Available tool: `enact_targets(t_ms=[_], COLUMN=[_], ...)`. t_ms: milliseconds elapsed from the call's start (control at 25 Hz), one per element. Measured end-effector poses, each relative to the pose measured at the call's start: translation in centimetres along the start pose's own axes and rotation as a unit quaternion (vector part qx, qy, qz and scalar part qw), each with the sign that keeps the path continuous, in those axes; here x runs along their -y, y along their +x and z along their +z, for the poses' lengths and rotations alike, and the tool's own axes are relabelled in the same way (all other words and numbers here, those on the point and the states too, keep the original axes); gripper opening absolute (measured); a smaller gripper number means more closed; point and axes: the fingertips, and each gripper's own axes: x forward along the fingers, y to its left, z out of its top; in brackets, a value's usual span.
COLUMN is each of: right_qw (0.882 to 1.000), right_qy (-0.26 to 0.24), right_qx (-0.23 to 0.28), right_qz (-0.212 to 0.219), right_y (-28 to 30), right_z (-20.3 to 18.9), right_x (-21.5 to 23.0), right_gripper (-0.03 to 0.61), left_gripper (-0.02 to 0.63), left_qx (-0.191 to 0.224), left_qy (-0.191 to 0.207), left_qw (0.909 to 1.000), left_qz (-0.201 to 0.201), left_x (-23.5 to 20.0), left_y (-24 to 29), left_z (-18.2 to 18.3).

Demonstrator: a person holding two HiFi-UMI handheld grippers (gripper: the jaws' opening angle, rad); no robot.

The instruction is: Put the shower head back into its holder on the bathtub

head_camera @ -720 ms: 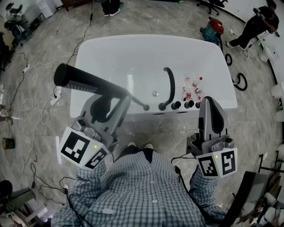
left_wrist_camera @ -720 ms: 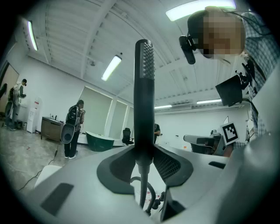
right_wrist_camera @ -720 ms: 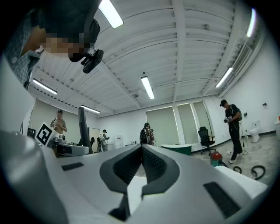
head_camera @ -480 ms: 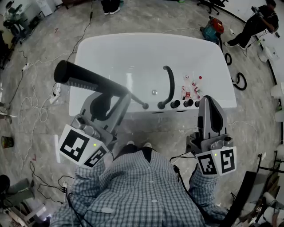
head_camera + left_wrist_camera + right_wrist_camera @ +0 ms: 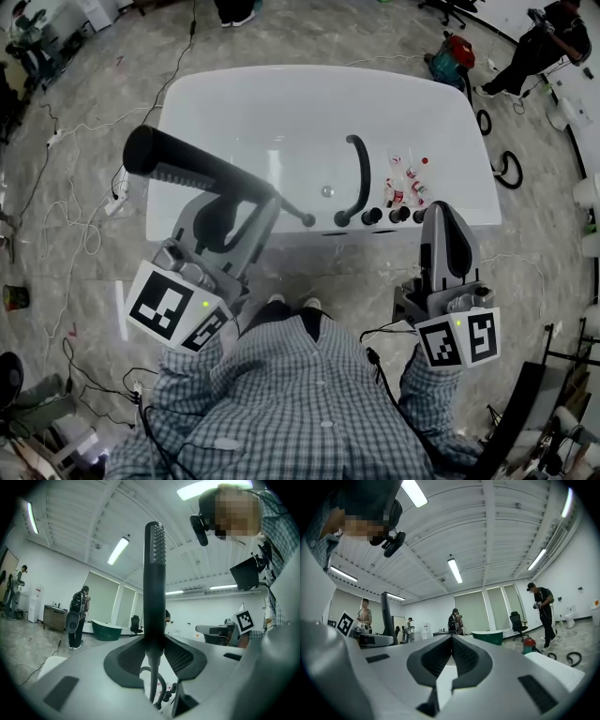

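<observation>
My left gripper (image 5: 246, 201) is shut on a long black shower head (image 5: 202, 175), which lies crosswise in its jaws in front of the white bathtub (image 5: 281, 103). The shower head's thin end (image 5: 307, 221) reaches the tub's near rim beside the black curved faucet (image 5: 360, 178) and the knobs (image 5: 394, 215). In the left gripper view (image 5: 154, 645) the shower head (image 5: 155, 583) stands upright between the pads. My right gripper (image 5: 445, 217) (image 5: 452, 641) is shut with nothing in it, near the rim to the right of the knobs.
Small red-and-white bottles (image 5: 406, 184) stand on the tub's ledge by the faucet. Cables and a power strip (image 5: 117, 204) lie on the floor at the left. A red machine (image 5: 457, 52) and a person (image 5: 544, 47) are at the back right.
The tub and both grippers sit slightly higher in the head view. The grip on the shower head is the same and the right gripper stays shut.
</observation>
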Motion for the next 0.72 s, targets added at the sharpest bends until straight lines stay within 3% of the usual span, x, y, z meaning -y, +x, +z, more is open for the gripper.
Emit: enact_targets(t_ms=[720], right_qw=[0.998], right_qy=[0.010], right_qx=[-0.055], right_qz=[0.005], right_y=[0.6], right_z=[-4.0], right_x=[0.0], right_gripper=[0.015], left_gripper=[0.132], left_qx=[-0.026], left_qy=[-0.012], left_qw=[0.9996], left_qz=[-0.004], left_x=[-1.0], left_y=[2.0], left_z=[-4.8])
